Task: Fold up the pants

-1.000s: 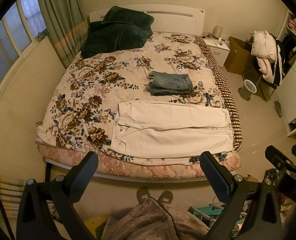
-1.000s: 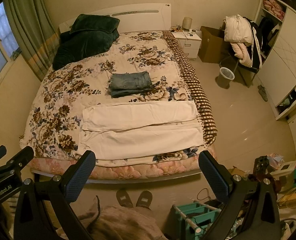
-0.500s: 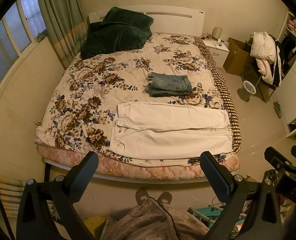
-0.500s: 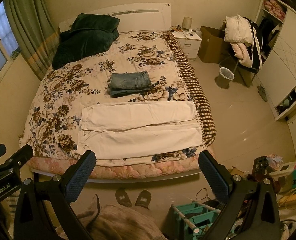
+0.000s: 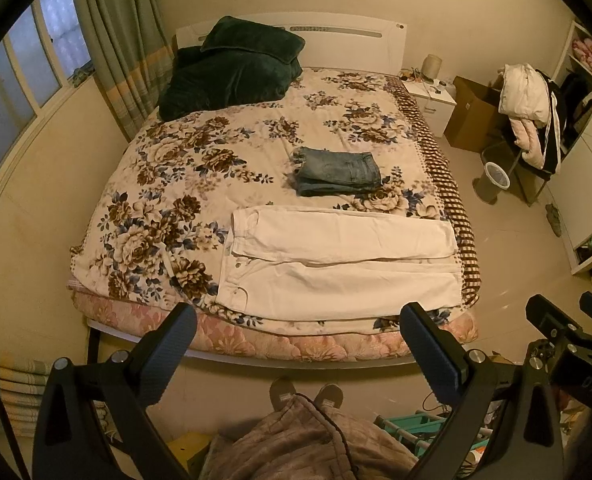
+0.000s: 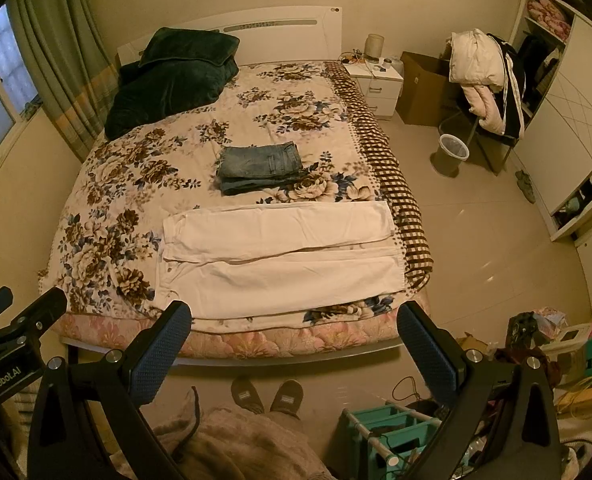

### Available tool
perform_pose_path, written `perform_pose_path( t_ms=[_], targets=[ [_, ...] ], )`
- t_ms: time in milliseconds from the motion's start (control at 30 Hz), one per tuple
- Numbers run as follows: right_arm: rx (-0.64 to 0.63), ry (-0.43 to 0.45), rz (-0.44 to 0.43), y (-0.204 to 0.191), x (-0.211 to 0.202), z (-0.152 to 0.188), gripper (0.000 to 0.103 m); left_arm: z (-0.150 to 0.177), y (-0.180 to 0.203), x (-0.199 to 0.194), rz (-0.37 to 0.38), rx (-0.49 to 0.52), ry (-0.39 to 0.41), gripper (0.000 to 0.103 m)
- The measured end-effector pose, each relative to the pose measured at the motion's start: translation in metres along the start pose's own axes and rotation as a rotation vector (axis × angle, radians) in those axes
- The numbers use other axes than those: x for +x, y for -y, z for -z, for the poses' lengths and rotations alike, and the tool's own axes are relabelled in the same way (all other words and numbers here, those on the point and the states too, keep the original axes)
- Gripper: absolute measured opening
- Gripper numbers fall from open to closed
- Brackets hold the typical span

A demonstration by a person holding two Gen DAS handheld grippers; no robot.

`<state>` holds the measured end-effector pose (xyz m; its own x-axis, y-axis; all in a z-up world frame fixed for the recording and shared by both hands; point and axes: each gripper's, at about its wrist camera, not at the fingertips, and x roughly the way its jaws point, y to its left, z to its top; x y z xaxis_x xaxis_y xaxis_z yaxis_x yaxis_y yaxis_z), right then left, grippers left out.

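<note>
White pants (image 5: 335, 264) (image 6: 280, 256) lie flat across the near end of the bed, waistband to the left, legs running right, the far leg partly overlapping the near one. Folded blue jeans (image 5: 335, 172) (image 6: 260, 166) rest just beyond them. My left gripper (image 5: 296, 336) is open, held high in front of the bed's foot with nothing between its fingers. My right gripper (image 6: 294, 332) is also open and empty, at about the same height to the right of the left one. Neither touches the pants.
The bed has a floral quilt (image 5: 200, 168) and dark green pillows (image 5: 232, 68) at the head. A nightstand (image 6: 375, 80), cardboard box, chair draped with clothes (image 6: 483, 80) and bin (image 6: 451, 156) stand to the right. A person's slippered feet (image 6: 268, 396) and a teal rack (image 6: 391, 436) are below.
Both grippers have drifted slightly back and up from the bed, so the bed sits a little higher in each view. The pants and jeans have not moved.
</note>
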<state>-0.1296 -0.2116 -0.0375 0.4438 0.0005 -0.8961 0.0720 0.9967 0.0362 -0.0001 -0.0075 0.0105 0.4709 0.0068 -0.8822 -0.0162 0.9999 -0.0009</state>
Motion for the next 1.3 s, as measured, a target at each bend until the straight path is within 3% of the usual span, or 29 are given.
perform_pose_path(
  t_ms=[933,1167,1300],
  targets=[
    [0.002,-0.004,0.004,0.012,0.003,-0.001,0.103,-0.018,0.016,0.003,0.032,0.005,-0.015,0.103],
    [0.032,-0.033,0.008,0.001,0.020,-0.006,0.103,-0.019,-0.010,0.022,0.052,0.009,-0.021,0.103],
    [0.062,-0.044,0.051,-0.014,0.046,-0.019,0.103,-0.030,-0.026,0.051,0.009,0.002,0.021,0.103]
  ],
)
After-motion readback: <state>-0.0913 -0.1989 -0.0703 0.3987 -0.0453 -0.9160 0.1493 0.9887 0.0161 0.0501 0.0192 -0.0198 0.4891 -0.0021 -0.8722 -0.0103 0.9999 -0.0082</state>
